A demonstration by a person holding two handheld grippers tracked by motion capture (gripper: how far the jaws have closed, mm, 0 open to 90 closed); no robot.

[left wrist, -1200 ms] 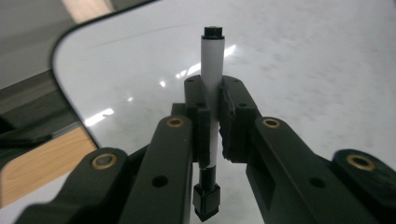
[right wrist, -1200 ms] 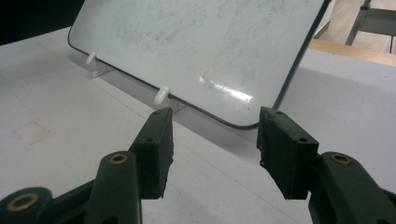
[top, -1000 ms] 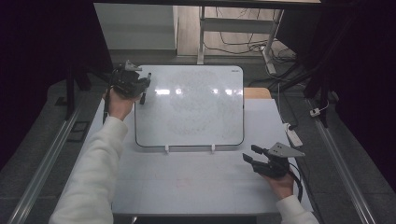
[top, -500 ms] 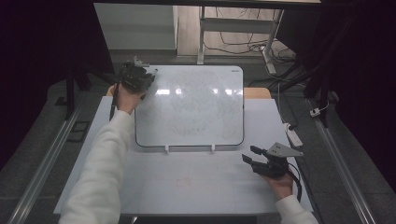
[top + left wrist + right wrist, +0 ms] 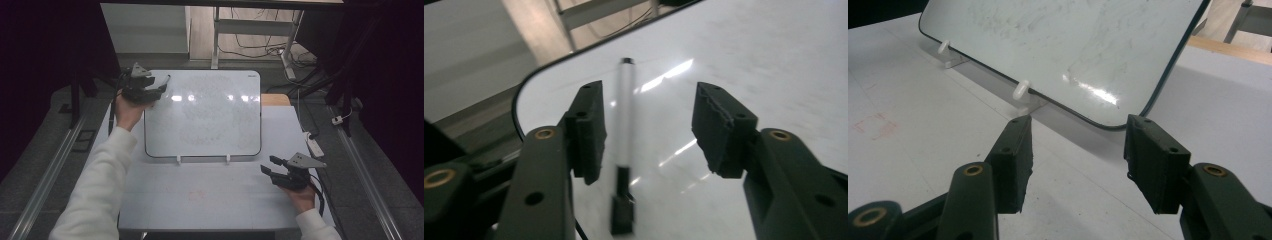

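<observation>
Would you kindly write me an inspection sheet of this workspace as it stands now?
Surface: pale table with a faint reddish smudge.
Job's things: whiteboard propped on two white pegs, wiped but with faint grey residue; a white marker with dark ends lies on it at the far left corner.
Clutter: nothing seen.
Grippers: left tongs open, jaws either side of the marker, not closed on it; right tongs open and holding nothing, over the table near the board's near right corner.
Cables: one trails from the right tongs; more lie on the floor beyond the table.
Surroundings: white power strip at the table's right edge; dark curtains at both sides.
</observation>
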